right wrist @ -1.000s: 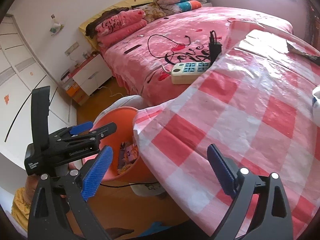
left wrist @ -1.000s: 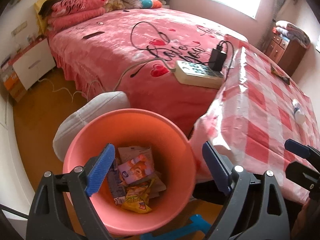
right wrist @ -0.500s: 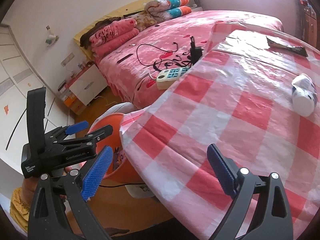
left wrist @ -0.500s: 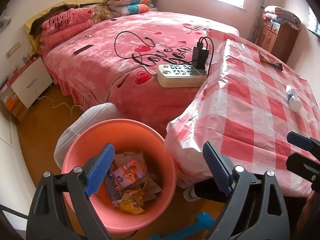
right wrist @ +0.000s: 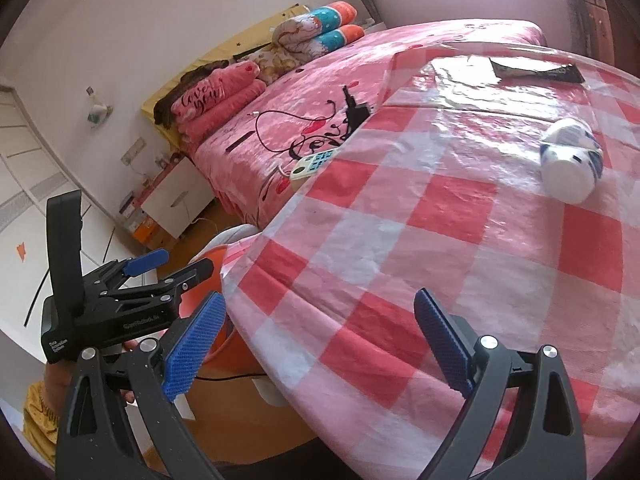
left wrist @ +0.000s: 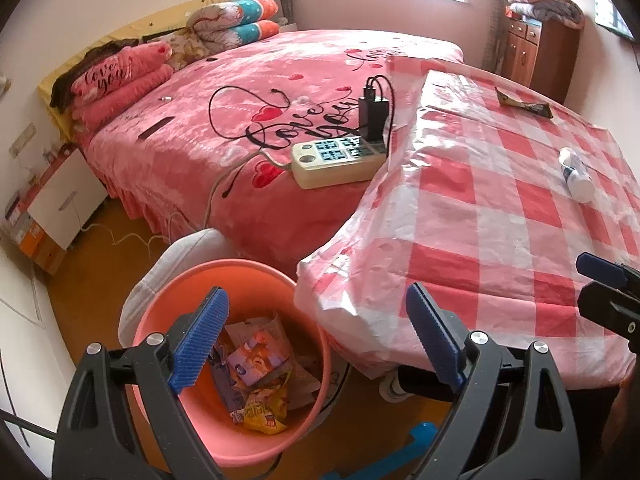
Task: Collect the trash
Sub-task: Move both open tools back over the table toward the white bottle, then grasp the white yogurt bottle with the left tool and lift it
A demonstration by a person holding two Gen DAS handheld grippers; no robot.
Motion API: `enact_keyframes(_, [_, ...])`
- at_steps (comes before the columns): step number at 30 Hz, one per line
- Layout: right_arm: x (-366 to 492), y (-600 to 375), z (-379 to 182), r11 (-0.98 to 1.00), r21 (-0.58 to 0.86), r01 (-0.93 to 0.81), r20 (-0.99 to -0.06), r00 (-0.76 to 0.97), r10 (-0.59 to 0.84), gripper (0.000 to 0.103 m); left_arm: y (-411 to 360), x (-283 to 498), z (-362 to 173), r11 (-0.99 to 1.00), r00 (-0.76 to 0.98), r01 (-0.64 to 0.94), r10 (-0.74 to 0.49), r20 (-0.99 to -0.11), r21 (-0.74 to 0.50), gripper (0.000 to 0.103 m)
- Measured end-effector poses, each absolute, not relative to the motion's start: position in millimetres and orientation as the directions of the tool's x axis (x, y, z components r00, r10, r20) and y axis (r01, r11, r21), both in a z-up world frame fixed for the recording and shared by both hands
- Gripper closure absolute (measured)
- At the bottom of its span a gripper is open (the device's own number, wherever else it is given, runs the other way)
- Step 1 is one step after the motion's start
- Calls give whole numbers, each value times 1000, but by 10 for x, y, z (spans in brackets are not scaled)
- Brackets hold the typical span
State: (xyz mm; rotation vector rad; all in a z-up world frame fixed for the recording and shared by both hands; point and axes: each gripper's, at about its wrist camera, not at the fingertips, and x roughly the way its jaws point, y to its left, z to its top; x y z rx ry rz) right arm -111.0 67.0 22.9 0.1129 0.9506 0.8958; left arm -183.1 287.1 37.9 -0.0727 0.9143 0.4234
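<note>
While the left claw (left wrist: pixel 316 340) hangs with its blue pads spread wide and nothing between them, it sits above the gap between the pink bucket (left wrist: pixel 168 320) on the floor and the near corner of the surface (left wrist: pixel 480 240), which wears a red-and-white checked plastic cloth. The bucket holds crumpled wrappers (left wrist: pixel 260 380), among them a yellow packet and a purple one. The right claw (right wrist: pixel 316 348) is likewise wide open and empty, poised over the checked cloth near its front edge. On the surface a small white bottle with blue print (right wrist: pixel 570 168) lies on its side, well beyond the right claw. Farther back, near the far edge, lies a flat dark wrapper (right wrist: pixel 536 70). A cream power strip (left wrist: pixel 340 160) rests on the pink bed (left wrist: pixel 240 80), just beside the surface's edge.
</note>
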Motion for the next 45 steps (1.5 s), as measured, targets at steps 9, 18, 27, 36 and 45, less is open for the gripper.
enact_keyframes(9, [-909,245,252,674,489,-554,-629,312,712,9,2580,-1626,462,929,546,-334,331,-770,162,12])
enact_keyframes(18, [-621,-289,321,742,478,-470,-634,399,662,9,2179,-1321,497,950,570,-250,299,-765,185,12])
enact_keyframes(27, [-252,-815,453,825,419,-380,-674,478,563,9,1736,-1008,523,979,610,-134,203,-766,153,12])
enact_keyframes(36, [92,-1210,631,880,359,-311,-688,549,474,9,1189,-624,531,999,635,39,2,-772,35,12])
enact_keyframes(45, [486,-1269,639,881,379,-284,-706,527,474,9,858,-76,371,987,602,116,-161,-782,-114,12])
